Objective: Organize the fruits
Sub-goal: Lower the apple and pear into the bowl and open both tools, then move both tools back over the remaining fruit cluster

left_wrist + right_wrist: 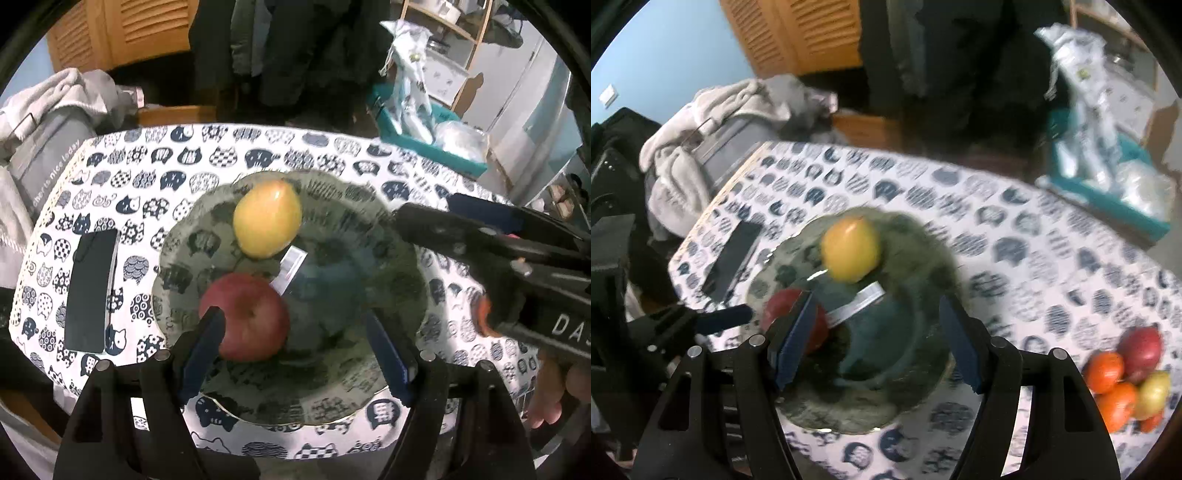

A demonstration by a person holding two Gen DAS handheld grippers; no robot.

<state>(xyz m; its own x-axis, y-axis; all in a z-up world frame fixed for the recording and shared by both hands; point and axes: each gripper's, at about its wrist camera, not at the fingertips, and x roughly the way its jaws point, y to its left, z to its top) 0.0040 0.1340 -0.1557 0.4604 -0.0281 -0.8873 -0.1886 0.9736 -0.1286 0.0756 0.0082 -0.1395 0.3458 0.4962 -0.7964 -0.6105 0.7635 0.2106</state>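
A clear glass plate (388, 258) lies on the cat-print tablecloth. On it rest a yellow fruit (266, 218) at the far side and a red apple (245, 317) at the near left. My left gripper (295, 332) is open and empty above the plate's near side, its left finger beside the apple. My right gripper (875, 332) is open and empty over the same plate (923, 258); this view is blurred. The yellow fruit (850, 248) and the red apple (783, 306) show there too. A pile of loose fruit (1126, 373), orange, red and yellow, lies on the cloth at the right.
A black phone (90, 291) lies left of the plate. A teal bin with white bags (424, 125) stands past the far right table edge. A grey chair with blankets (48, 122) stands at the left. My right gripper's body (517, 258) crosses the left wrist view's right side.
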